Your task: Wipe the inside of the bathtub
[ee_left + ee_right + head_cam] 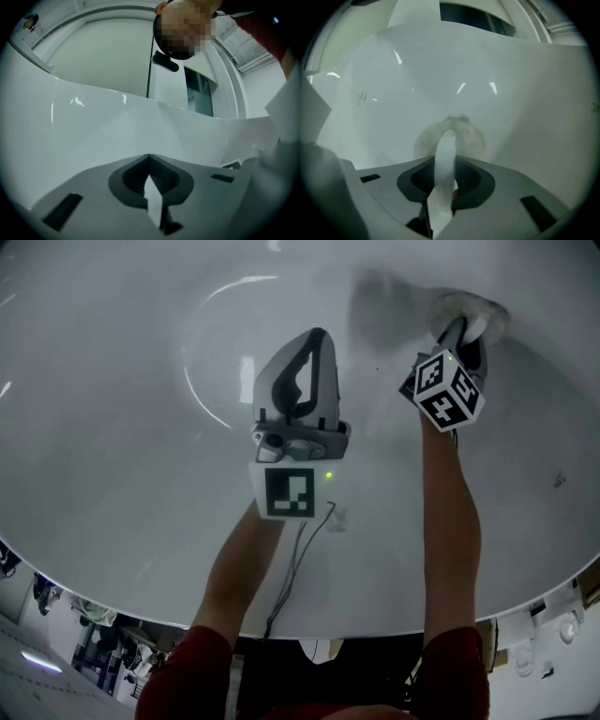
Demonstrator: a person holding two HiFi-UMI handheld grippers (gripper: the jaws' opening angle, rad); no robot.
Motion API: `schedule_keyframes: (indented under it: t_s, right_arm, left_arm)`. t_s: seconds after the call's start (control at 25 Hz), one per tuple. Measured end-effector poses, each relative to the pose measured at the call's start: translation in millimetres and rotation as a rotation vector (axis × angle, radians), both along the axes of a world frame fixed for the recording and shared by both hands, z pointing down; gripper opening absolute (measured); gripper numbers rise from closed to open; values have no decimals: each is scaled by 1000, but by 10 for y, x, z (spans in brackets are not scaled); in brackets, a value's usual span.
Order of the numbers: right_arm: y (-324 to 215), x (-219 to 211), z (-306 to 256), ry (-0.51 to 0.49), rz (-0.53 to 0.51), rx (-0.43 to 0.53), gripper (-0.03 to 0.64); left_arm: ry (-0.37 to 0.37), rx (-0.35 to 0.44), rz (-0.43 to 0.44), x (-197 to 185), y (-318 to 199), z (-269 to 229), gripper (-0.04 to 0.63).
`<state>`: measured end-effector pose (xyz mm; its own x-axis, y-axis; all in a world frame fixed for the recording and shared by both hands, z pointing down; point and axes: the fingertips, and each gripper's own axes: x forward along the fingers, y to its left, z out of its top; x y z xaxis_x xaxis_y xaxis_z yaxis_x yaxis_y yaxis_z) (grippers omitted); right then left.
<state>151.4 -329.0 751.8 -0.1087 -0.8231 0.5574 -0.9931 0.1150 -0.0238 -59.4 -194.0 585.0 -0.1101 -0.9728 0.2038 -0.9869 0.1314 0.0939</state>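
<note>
white bathtub [112,427], right gripper [466,334] clamping fluffy pad [474,137]

The bathtub [112,427] is showing as smooth, glossy white, throwing back bright streaks at the upper left of the head view; the left gripper [317,336] is looking like matt grey plastic, its inner pads darker and ribbed; the pad [476,136] at the centre of the right gripper view is looking fuzzy and soft; the white strap [447,140] pinched by the right gripper [461,334] is appearing smooth, faintly shiny
</note>
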Motion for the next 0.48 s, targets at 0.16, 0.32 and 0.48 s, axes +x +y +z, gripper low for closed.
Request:
schedule_keyframes:
  t_s: [0.16, 0.32, 0.48]
  right_arm:
    - [272, -881, -18, -25, -66, -9, 94]
    - [465, -1642, -29, -44, -129, -24, 94]
    - [621, -2156, -13, -45, -155, -25, 94]
  left_arm:
    - [-6, -7, -14, -664, 233, -2, 15]
    - [-7, -21, -40, -1158, 416, -20, 15]
    - [-11, -46, -62, -1576, 639, 9, 16]
